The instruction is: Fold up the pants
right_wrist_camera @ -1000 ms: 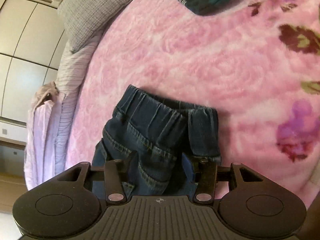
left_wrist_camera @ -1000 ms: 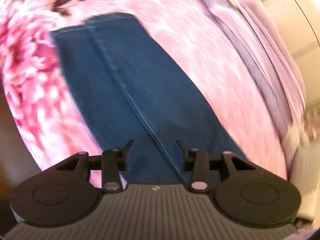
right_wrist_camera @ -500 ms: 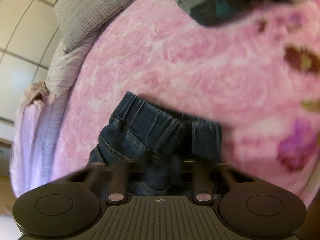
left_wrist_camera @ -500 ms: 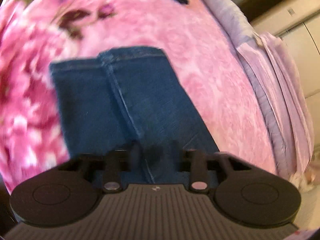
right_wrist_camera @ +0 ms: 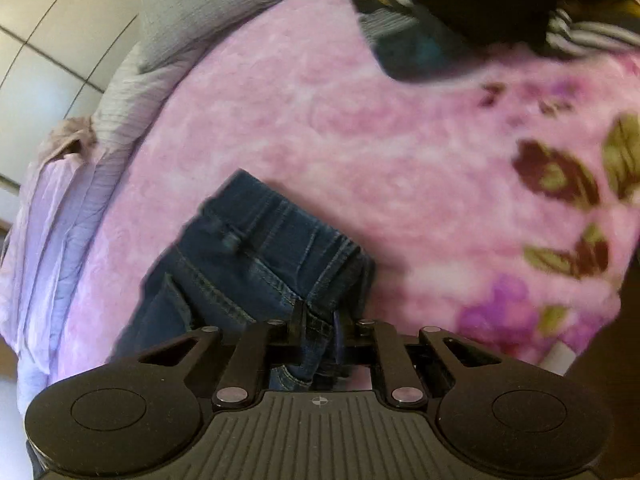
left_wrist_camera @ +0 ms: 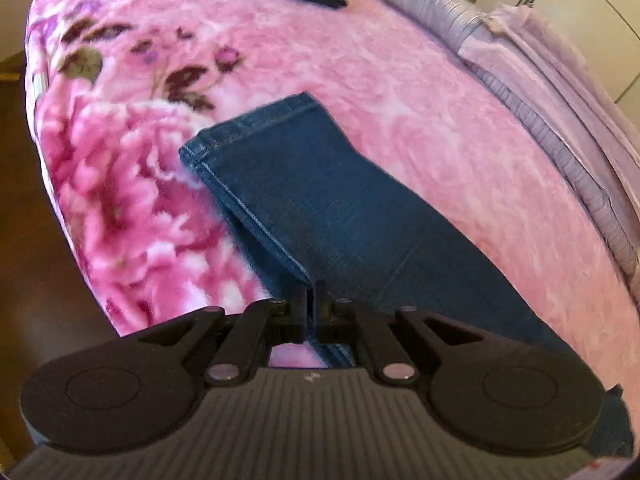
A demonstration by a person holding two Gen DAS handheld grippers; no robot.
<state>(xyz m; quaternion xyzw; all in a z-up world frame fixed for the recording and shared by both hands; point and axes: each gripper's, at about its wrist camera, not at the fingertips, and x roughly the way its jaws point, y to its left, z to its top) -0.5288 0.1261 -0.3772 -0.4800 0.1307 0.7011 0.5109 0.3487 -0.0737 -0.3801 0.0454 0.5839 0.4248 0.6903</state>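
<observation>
Both claws are pinched shut on the pants [left_wrist_camera: 328, 200], which lie flat on the pink blanket [left_wrist_camera: 400, 92]. Left claw [left_wrist_camera: 311, 300] holds the leg edge; right claw [right_wrist_camera: 320, 316] holds the waist. Pants stretch long between them, hem far ahead of the left claw.

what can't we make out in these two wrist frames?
- Left wrist view: the middle of the dark blue denim pants is hidden behind the left claw housing.
- Right wrist view: the fabric inside the right claw is partly hidden by its linkage, so how many layers it holds is unclear.
- Right wrist view: the dark striped clothing pile on the pink floral blanket is blurred and cut by the top edge.
</observation>
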